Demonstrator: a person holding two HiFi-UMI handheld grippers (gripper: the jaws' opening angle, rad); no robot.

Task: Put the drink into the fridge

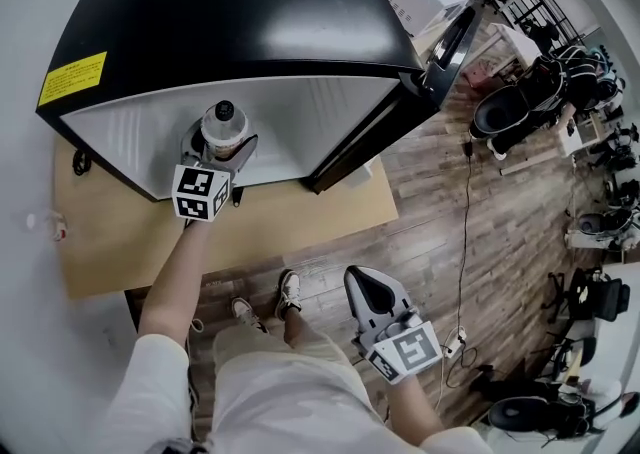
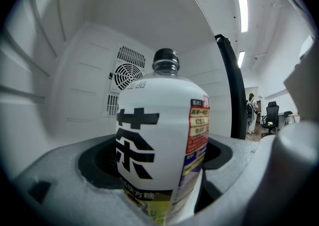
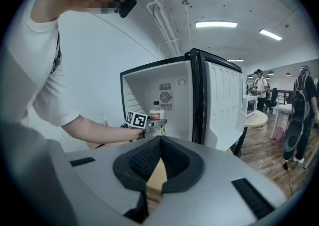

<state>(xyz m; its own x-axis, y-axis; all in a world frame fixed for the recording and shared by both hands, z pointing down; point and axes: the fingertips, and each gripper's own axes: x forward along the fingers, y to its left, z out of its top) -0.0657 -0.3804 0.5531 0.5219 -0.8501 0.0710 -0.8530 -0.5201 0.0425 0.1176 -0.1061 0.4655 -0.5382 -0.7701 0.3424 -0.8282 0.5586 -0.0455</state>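
While left hand-held gripper (image 1: 221,150) pinches bottle (image 1: 223,123) inside fridge (image 1: 250,12), right hand-held gripper (image 1: 364,284) pressed together.

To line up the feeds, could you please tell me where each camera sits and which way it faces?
Head view: on the person's head, looking steeply down at the open fridge; arms, legs, left gripper and right gripper show.
Left gripper view: on the left gripper, looking along its jaws into the fridge; they clamp the bottle.
Right gripper view: on the right gripper, facing the fridge's open front; its shut jaws and the person's left arm show.
Shared: all show bottle and fridge.
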